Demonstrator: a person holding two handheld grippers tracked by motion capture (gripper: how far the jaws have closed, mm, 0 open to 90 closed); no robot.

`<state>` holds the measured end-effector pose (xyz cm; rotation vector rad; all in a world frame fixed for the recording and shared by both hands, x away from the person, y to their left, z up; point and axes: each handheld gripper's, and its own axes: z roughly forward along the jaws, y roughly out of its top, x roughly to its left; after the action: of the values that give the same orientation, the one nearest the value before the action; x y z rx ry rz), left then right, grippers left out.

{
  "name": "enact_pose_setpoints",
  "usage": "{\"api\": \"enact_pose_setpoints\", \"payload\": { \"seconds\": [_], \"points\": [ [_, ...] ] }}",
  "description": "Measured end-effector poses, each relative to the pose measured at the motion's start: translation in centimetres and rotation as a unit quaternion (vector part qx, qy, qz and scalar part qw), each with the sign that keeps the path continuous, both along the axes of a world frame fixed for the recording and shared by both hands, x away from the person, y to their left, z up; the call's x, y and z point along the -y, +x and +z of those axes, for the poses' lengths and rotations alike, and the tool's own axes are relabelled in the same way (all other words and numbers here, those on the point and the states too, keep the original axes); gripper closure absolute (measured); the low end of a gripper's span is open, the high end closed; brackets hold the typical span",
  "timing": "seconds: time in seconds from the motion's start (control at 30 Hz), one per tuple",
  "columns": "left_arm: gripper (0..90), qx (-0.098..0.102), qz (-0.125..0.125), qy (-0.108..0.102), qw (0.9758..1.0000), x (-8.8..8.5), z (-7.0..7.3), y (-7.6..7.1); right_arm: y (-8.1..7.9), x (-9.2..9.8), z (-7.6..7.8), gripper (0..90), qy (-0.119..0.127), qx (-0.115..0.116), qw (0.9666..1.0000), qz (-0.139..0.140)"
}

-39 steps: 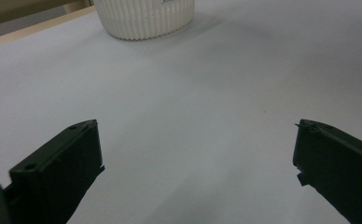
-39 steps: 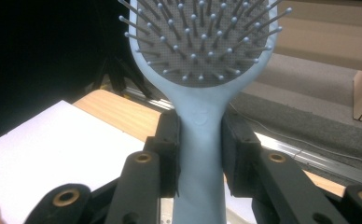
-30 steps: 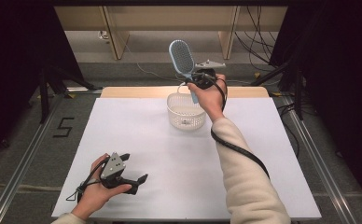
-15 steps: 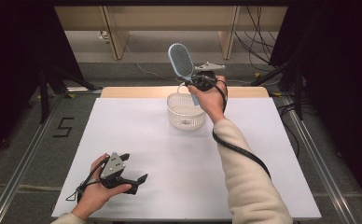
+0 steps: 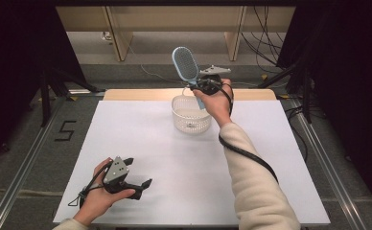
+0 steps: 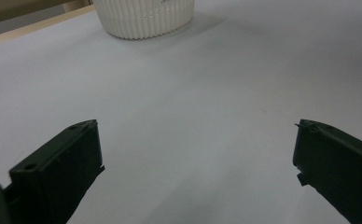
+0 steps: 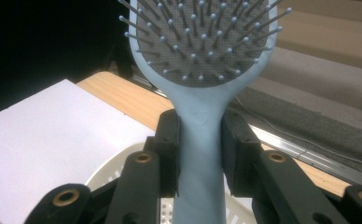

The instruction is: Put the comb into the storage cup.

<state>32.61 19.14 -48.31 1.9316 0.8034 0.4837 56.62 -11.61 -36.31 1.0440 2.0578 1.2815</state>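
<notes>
Hardly anything is shifting since the earlier frame. High view: right tongs [image 5: 199, 87] are holding the hairbrush [image 5: 186, 67] over the basket [image 5: 190, 115]; left tongs [image 5: 138, 173] are resting on the desk [image 5: 174, 167]. Left gripper view: jaws standing apart, empty. Right gripper view: jaws are clamping the handle. Next, likely lowering it in.

The white counter [image 5: 141, 139] is left bare across its middle, so a wide lane is offered between the left claw [image 5: 137, 173], rested low at the near edge, and the white basket [image 5: 191, 115] at the far edge. The space above the basket is blocked by the blue hairbrush [image 5: 185, 64], clamped upright in the right claw [image 5: 199, 87]. Room is left beside the basket on both sides.
</notes>
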Motion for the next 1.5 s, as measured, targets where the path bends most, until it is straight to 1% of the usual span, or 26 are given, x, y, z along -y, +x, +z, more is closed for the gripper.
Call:
{"api": "enact_pose_setpoints", "payload": {
  "seconds": [0.2, 0.47, 0.57, 0.73, 0.83, 0.87, 1.03, 1.23, 1.4, 1.5],
  "points": [
    [0.7, 0.0, 0.0, 0.0, 1.0, 0.0, 0.0, 0.0, 0.0, -0.1, 0.0, 70.7, -0.001, 0.009, 0.9999, 0.008],
    [0.7, 0.0, -0.001, 0.0, 1.0, 0.1, 0.0, 0.0, -0.1, -0.1, -0.3, 70.7, -0.004, 0.01, 0.9999, 0.013],
    [0.7, 0.0, 0.0, 0.0, 1.0, 0.1, 0.0, 0.0, -0.1, -0.2, -0.4, 70.7, -0.005, 0.013, 0.9997, 0.018],
    [0.7, 0.001, -0.001, 0.0, 1.0, 0.1, 0.0, 0.0, -0.3, -0.3, -0.7, 70.7, -0.006, 0.012, 0.9998, 0.017],
    [0.7, 0.001, -0.002, -0.001, 1.0, 0.1, 0.0, 0.0, -0.4, -0.3, -0.9, 70.7, -0.006, 0.015, 0.9998, 0.015],
    [0.6, 0.001, -0.002, -0.001, 1.0, 0.1, 0.0, 0.0, -0.4, -0.2, -1.0, 70.7, -0.01, 0.016, 0.9997, 0.016],
    [0.7, 0.002, -0.002, -0.002, 1.0, 0.1, 0.0, 0.0, -0.4, -0.2, -1.3, 70.7, -0.007, 0.022, 0.9996, 0.015],
    [0.7, 0.002, -0.002, 0.0, 1.0, 0.1, 0.0, 0.0, -0.5, -0.3, -1.5, 70.7, -0.01, 0.026, 0.9995, 0.016],
    [0.7, 0.002, -0.003, 0.0, 1.0, 0.2, 0.0, 0.0, -0.6, -0.2, -1.7, 70.6, -0.004, 0.028, 0.9995, 0.016],
    [0.7, 0.001, -0.004, 0.001, 1.0, 0.2, -0.1, 0.0, -0.7, 0.0, -1.9, 70.6, -0.002, 0.034, 0.9993, 0.017]
  ]
}}
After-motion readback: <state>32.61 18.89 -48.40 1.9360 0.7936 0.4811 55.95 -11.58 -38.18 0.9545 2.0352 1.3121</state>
